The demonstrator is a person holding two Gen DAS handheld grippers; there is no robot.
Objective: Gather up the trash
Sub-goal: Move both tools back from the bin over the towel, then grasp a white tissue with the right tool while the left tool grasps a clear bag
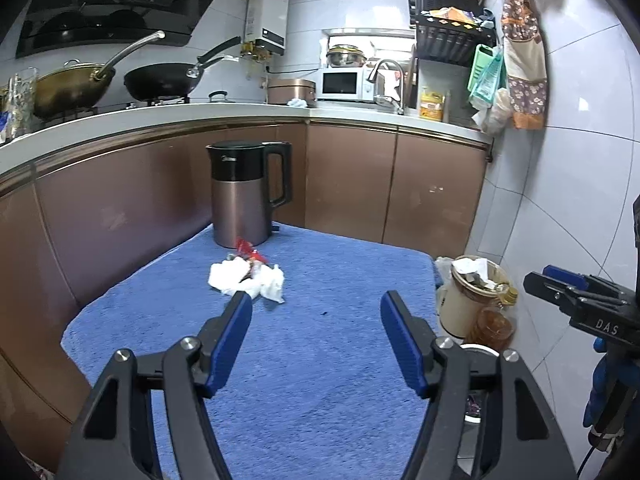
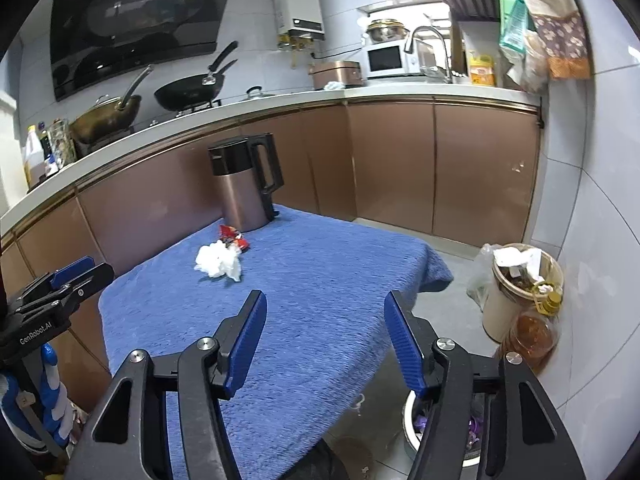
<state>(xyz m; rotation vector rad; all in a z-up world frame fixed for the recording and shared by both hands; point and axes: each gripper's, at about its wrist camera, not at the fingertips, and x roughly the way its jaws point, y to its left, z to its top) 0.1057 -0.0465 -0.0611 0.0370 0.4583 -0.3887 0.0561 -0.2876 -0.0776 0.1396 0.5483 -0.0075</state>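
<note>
Off to the right of our right jaws, a cream plastic trash bin [image 2: 516, 300] stands on the floor, stuffed with crumpled white paper and dark scraps; an amber oil bottle [image 2: 534, 334] leans against it. Just under the right jaws we glimpse a white-rimmed bin [image 2: 412, 420] with purple scraps inside. Ahead of both pairs of jaws, a brown-and-black electric kettle [image 1: 246, 196] stands shut on the blue towel-covered bench [image 1: 328, 320]. Our left gripper [image 1: 316, 312] has its jaws spread wide, nothing between them, touching nothing. Our right gripper [image 2: 325, 312] is likewise spread and empty. The crumpled white tissue [image 1: 248, 280] with the red wrapper [image 1: 248, 250] lies ahead-left of the jaws, near the kettle.
</note>
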